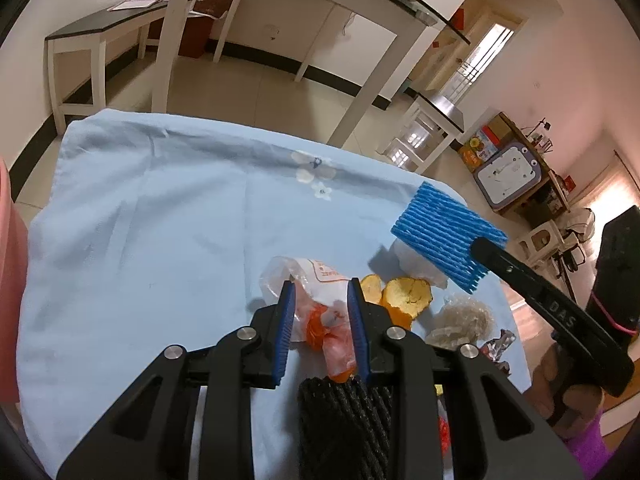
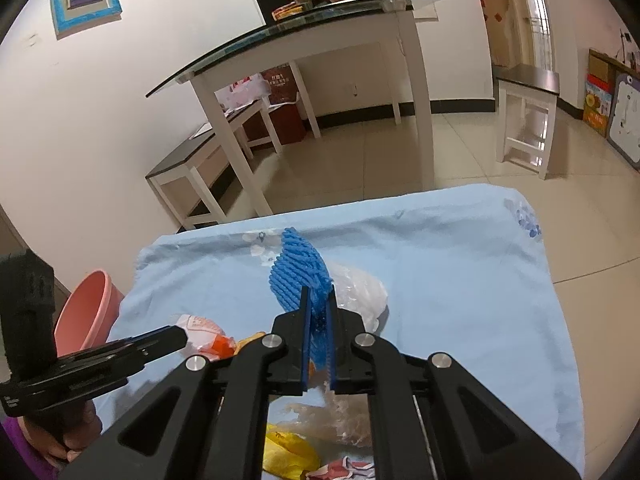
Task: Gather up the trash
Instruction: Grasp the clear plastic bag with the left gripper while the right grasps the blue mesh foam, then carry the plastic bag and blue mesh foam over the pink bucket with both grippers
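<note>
- The right gripper (image 2: pixel 319 312) was clamped on the blue foam net (image 2: pixel 298 268), holding it lifted above the white plastic bag (image 2: pixel 360 292).
- The left gripper (image 1: pixel 322 312) stood part open, its pads astride the orange-printed wrapper (image 1: pixel 320 312) without visibly pressing it.
- Just beside that wrapper lay orange peel (image 1: pixel 404 298); further along lay a crumpled clear wrapper (image 1: pixel 464 318).
- All rested on the blue-clothed tabletop (image 1: pixel 140 240).
- A pink basin (image 2: pixel 88 312) sat beside the tabletop.
</note>
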The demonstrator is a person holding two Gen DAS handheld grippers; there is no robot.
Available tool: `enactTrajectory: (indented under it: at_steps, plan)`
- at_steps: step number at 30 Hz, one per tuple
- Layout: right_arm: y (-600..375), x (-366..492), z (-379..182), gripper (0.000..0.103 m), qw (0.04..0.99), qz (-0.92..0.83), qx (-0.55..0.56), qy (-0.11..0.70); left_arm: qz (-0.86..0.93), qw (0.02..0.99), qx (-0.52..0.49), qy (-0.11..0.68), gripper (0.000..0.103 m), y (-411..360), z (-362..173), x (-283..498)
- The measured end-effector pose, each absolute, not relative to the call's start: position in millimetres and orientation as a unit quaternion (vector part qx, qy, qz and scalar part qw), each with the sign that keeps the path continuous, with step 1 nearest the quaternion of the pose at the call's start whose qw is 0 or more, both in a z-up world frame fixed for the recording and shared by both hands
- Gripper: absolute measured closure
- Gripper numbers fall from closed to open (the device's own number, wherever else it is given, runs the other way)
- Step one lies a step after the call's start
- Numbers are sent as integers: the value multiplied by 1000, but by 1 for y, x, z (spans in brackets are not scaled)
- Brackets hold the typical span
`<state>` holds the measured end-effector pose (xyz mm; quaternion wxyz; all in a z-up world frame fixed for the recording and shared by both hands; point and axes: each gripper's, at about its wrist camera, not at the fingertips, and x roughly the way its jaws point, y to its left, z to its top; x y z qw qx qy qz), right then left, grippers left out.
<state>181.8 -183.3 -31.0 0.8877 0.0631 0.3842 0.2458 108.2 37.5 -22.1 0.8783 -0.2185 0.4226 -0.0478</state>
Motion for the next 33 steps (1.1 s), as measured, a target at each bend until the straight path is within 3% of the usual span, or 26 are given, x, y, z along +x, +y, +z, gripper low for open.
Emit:
enactTrajectory:
  at_steps: [1, 2, 3, 6, 21, 33]
  plan:
    - [-183, 180, -30, 98, 889, 246, 61, 382, -51, 880, -217, 419, 78, 37, -21, 107]
    - [-183, 179, -28, 98, 890, 246, 59, 379, -51, 883, -210, 416, 89, 35, -21, 106]
    - [-183, 177, -27, 98, 891, 247, 58, 378, -47, 888, -194, 415, 93, 32, -20, 106]
    - [-184, 172, -23, 98, 892, 248, 58, 373, -42, 889, -181, 418, 100, 28, -22, 107]
    - [-188, 145, 17, 98, 905, 260, 59, 331, -50, 917, -196, 345, 101, 45, 22, 61]
    - [-136, 117, 47, 98, 889, 327, 62, 316, 11, 935, -208, 288, 101, 94, 57, 2]
